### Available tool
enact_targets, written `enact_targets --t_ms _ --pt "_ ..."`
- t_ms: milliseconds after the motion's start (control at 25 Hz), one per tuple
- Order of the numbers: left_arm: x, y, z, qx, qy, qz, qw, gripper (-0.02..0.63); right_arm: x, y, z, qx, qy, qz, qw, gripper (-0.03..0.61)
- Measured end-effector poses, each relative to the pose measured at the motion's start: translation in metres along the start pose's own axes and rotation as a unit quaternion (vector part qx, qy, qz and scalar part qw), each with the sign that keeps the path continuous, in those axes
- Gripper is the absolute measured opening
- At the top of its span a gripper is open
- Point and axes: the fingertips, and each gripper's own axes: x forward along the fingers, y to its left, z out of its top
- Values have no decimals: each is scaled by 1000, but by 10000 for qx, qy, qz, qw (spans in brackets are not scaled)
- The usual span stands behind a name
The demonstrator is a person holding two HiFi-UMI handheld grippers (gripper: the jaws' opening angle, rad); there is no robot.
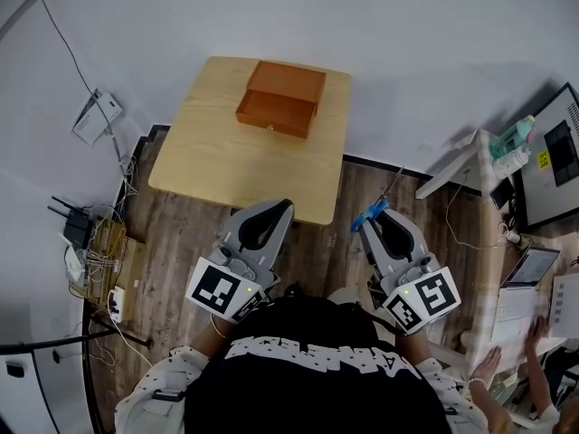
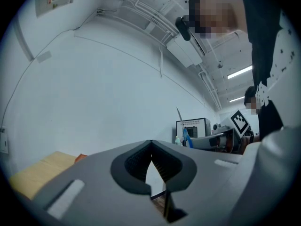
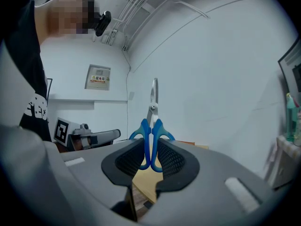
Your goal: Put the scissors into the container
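Two grippers held up | right gripper (image 3: 150,142) pinches scissors (image 3: 152,126) by handles only, blades free; left gripper (image 2: 150,147) pressed together, empty | container (image 1: 280,99) well apart on tabletop (image 1: 208,156) | risk: scissors pivot or slip in transit.

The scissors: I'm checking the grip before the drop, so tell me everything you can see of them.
The blue-handled metal scissors are closed: two blue plastic-looking finger loops pressed side by side, a silver pivot screw, slim steel blades together. The right tongs clamp the loops between dark ribbed pads, blades sticking out beyond the tips. Nothing else touches them. In the head view they hang in the air off the near corner of the light wooden table, short of the orange-brown open box.
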Motion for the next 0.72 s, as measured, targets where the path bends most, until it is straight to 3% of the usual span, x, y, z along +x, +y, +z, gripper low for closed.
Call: enact_targets --t_ms 400,720 --pt "-4 9 -7 70 205 97 9997 0 17 1 1 39 48 234 9997 103" --pt "-9 48 -3 161 196 576 9980 0 64 0 4 -1 43 646 9979 103"
